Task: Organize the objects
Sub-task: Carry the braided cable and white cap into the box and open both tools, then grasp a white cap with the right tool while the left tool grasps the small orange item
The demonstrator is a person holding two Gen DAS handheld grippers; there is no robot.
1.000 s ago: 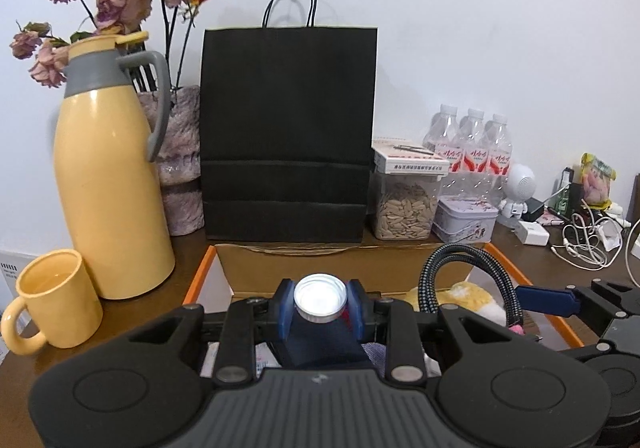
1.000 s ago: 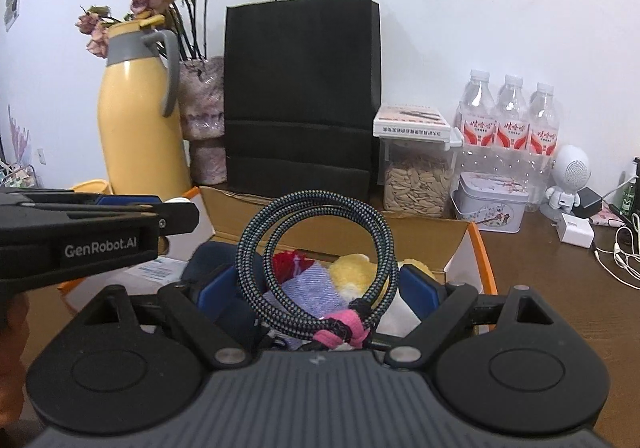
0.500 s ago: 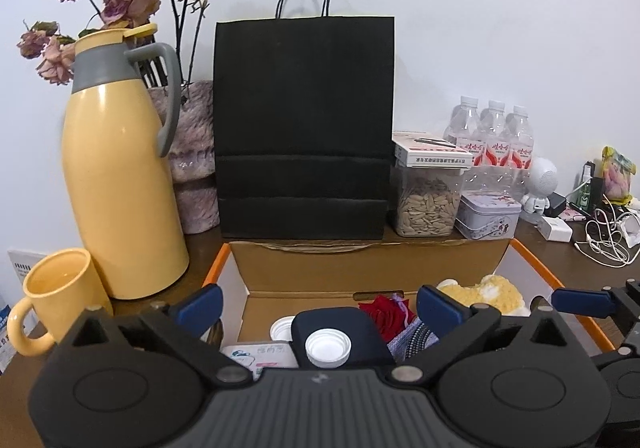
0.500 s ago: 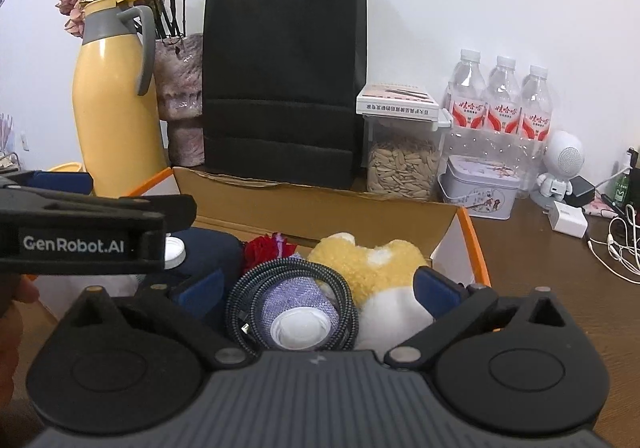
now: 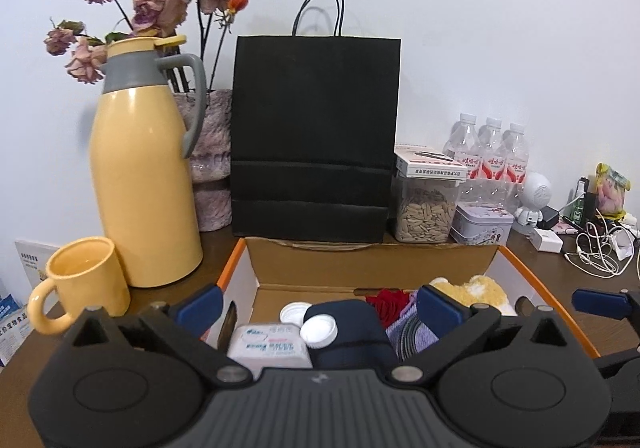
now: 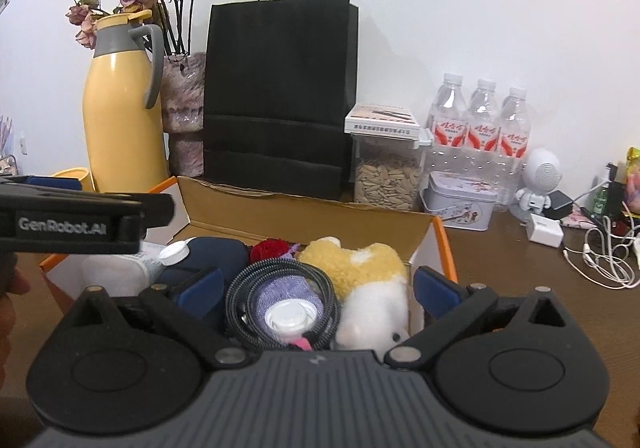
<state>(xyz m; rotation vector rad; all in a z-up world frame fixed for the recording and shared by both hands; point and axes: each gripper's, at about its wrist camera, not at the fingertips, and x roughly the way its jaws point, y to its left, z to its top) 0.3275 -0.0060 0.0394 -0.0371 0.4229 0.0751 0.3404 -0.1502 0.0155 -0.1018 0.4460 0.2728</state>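
Both pairs of jaws stand released, spread wide with nothing pressed between the blue pads. The left gripper (image 5: pixel 318 306) hangs over the near left part of the box (image 5: pixel 368 262); the right gripper (image 6: pixel 318 288) hangs over its near right part.

Below the left gripper lie a wipes pack (image 5: pixel 270 342) and a dark blue bottle (image 5: pixel 352 332), its white cap (image 5: pixel 319 331) tipped toward the camera, long axis running near to far. Only a sliver of the cable (image 5: pixel 414 330) shows here.

From the right wrist the coiled cable (image 6: pixel 280 280) lies flat in full view, ringed around a purple-sleeved bottle (image 6: pixel 286 298) whose white cap (image 6: pixel 290 318) faces the camera. Beside it sits a plush toy (image 6: pixel 368 284), with something red (image 6: pixel 272 248) farther back. The left gripper's arm crosses this view's left edge.

Behind the box stand a black bag (image 5: pixel 314 136), a yellow jug (image 5: pixel 142 168) and a seed jar (image 5: pixel 426 208). The mug (image 5: pixel 82 284) shows whole only in the left view. Three water bottles (image 6: pixel 482 120) stand at the wall.
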